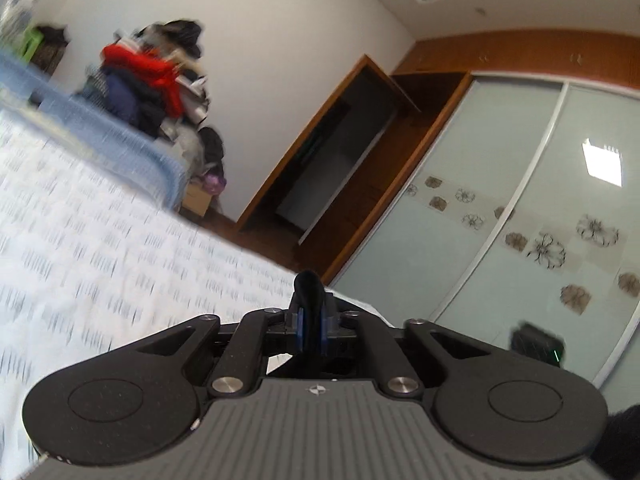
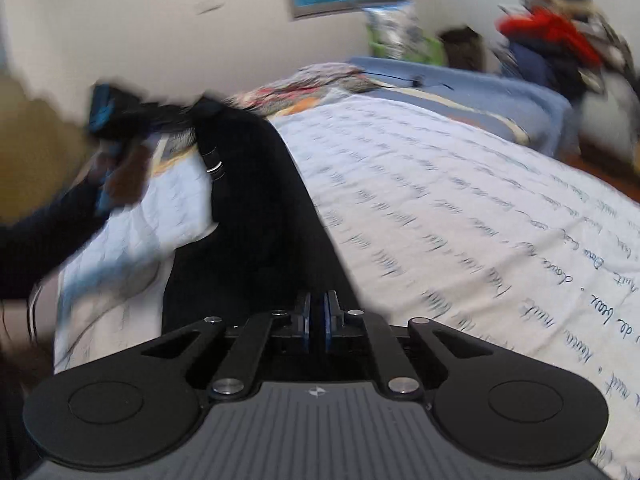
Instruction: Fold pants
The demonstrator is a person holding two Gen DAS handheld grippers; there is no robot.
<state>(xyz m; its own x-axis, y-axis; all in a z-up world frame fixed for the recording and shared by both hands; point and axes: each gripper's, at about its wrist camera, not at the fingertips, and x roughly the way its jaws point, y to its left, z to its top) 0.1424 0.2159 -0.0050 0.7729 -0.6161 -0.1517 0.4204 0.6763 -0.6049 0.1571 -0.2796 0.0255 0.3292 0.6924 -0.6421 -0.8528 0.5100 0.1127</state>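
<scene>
**Pants stretched between both grippers above the bed**

Bedding fills most of what you see: a white sheet [image 2: 460, 200] printed with lines of script covers the bed, and a blue blanket [image 2: 500, 92] lies along its far edge, from about 12 to 2 o'clock in your right wrist view. In your left wrist view the same sheet [image 1: 100, 232] takes up the 9 o'clock side, while a pale sliding wardrobe door [image 1: 500, 208] with flower prints fills the 3 o'clock side. A dark wooden doorway [image 1: 340, 152] sits near the centre of that view.

A heap of clothes [image 1: 156, 76], with something red on top, is stacked past the bed at 11 o'clock for your left camera and at 1 o'clock [image 2: 560, 40] for your right. A crumpled patterned cloth [image 2: 316, 84] lies on the bed toward 12 o'clock in the right view.

The black pants [image 2: 256, 216] run as a long dark band from your right gripper [image 2: 316, 320] up toward 10 o'clock, over the sheet, to your left gripper [image 2: 116, 116], which shows there blurred. A small metal buckle [image 2: 214, 166] hangs on the fabric near that far end.

Your right gripper's blue pads are pressed close together on the pants' near end. Your left gripper [image 1: 310, 328] is likewise clamped on a fold of black fabric [image 1: 308, 292], which bulges up between its pads.
</scene>
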